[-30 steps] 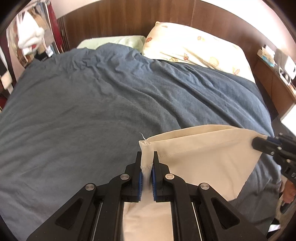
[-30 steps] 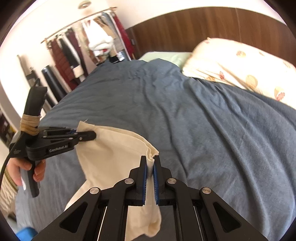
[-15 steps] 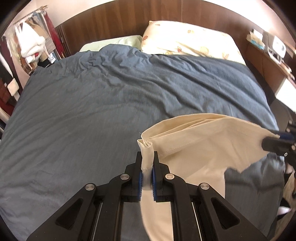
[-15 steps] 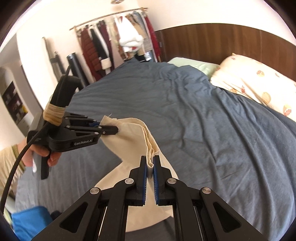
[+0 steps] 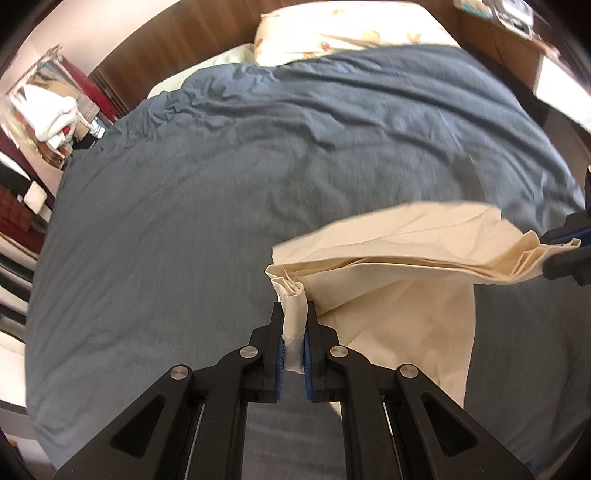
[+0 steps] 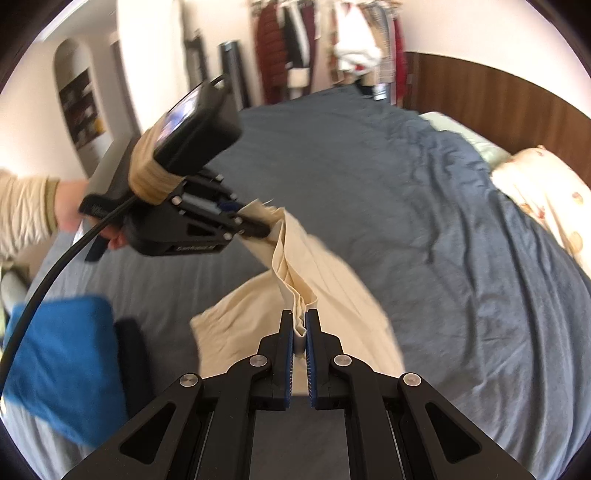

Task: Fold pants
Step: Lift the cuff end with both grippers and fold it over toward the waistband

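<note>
The cream pants (image 5: 406, 306) hang in the air above the blue duvet (image 5: 221, 184), stretched between both grippers. My left gripper (image 5: 294, 314) is shut on one bunched corner of the cloth. In the same view my right gripper (image 5: 561, 251) pinches the other corner at the right edge. In the right wrist view my right gripper (image 6: 300, 325) is shut on a folded edge of the pants (image 6: 295, 295), and my left gripper (image 6: 258, 227), held by a hand, clamps the far corner. The lower cloth sags down toward the duvet (image 6: 406, 221).
Two pillows (image 5: 351, 26) lie at the wooden headboard. A clothes rack (image 6: 332, 44) stands beyond the bed's far side. A blue folded cloth (image 6: 59, 362) and a dark item lie at the near left of the bed. A nightstand (image 5: 517, 22) stands at the right.
Both grippers carried the pants sideways over the bed and rolled. The stretched top edge now sags in folds, and the blue cloth has come into the right wrist view.
</note>
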A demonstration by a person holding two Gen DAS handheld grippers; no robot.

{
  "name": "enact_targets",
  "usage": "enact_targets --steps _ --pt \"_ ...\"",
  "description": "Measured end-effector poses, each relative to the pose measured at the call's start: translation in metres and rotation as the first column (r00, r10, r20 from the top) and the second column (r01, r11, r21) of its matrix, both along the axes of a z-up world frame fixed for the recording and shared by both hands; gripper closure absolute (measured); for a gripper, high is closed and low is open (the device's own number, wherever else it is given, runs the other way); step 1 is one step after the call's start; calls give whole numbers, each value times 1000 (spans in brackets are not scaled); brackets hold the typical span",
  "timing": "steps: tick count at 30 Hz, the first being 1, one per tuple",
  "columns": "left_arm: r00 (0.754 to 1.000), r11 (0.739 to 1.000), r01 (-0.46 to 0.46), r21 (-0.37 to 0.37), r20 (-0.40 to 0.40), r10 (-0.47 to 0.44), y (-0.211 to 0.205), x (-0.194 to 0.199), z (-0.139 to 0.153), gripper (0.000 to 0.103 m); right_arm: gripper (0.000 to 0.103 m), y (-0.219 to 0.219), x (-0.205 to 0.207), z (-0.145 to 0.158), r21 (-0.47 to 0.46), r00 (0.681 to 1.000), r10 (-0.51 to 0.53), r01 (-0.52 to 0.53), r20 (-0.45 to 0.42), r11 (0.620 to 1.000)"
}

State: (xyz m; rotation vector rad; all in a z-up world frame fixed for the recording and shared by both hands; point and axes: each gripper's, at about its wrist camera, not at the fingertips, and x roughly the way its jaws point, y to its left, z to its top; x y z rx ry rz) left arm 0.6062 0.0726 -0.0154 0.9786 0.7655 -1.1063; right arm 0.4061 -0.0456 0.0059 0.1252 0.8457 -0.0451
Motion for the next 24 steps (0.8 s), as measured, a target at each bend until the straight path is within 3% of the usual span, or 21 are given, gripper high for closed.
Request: enact_targets --steps 6,12,21,24 --pt "989 992 90 87 110 -99 23 -22 -20 93 96 33 -7 -25 -6 991 111 -111 -72 994" --pt "973 977 142 156 158 -167 39 -28 -38 90 96 53 -11 -48 -31 977 173 -178 -122 984" --pt "963 957 133 257 194 -186 70 -20 -53 85 96 81 -7 -74 -42 957 219 -231 -191 972" --pt "964 952 122 281 193 -180 79 -17 -57 79 96 92 -9 -82 -56 943 251 -269 -216 962"
